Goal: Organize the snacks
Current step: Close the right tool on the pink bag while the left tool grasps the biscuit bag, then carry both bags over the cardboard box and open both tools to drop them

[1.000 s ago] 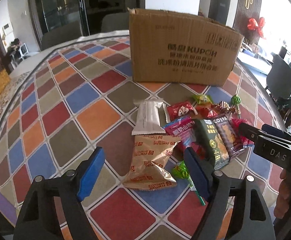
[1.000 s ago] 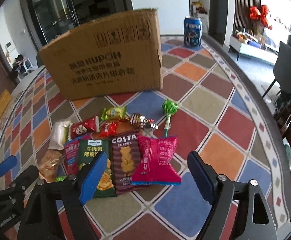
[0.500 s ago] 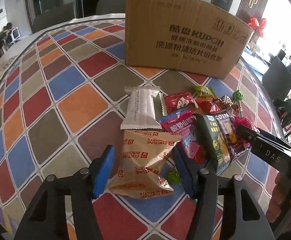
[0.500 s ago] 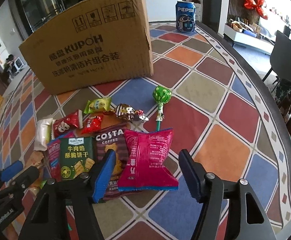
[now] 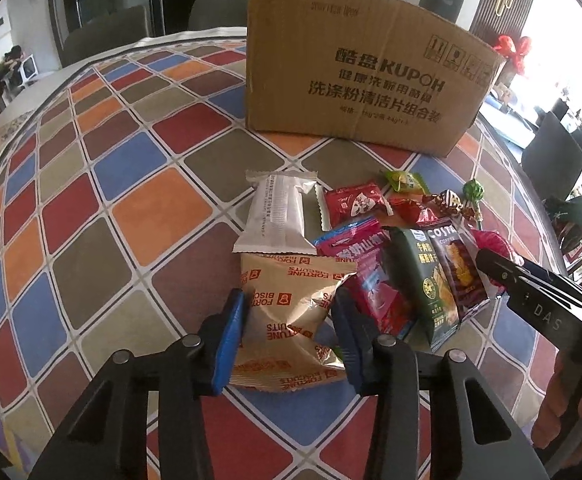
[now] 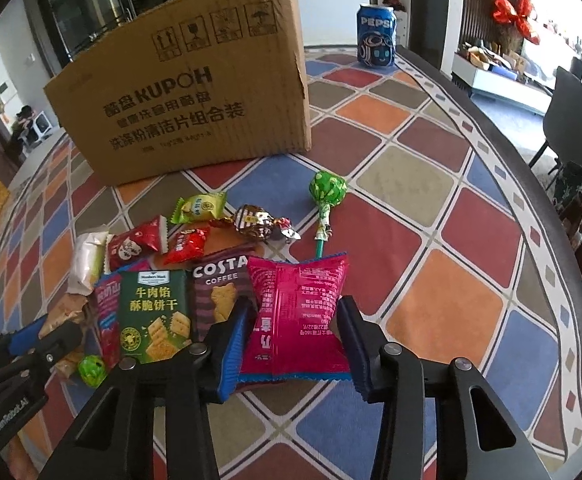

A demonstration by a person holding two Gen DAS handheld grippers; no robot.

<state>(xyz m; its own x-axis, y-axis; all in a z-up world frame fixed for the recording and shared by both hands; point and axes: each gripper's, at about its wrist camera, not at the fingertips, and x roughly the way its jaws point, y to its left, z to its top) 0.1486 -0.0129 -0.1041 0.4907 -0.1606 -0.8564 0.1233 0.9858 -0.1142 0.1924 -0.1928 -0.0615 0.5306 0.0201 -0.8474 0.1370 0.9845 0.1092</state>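
Left fingers [image 5: 229, 344] part-open astride biscuit bag [image 5: 291, 312], no grip | right fingers [image 6: 233, 348] likewise astride pink bag [image 6: 297, 316] | risk: slick film slips on closing.

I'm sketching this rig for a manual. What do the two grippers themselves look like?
Both the left gripper and right gripper have black angular frames with silver rivets and two blue ribbed finger pads. White lettering marks their sides. Bare fingers show behind one; no cables visible.
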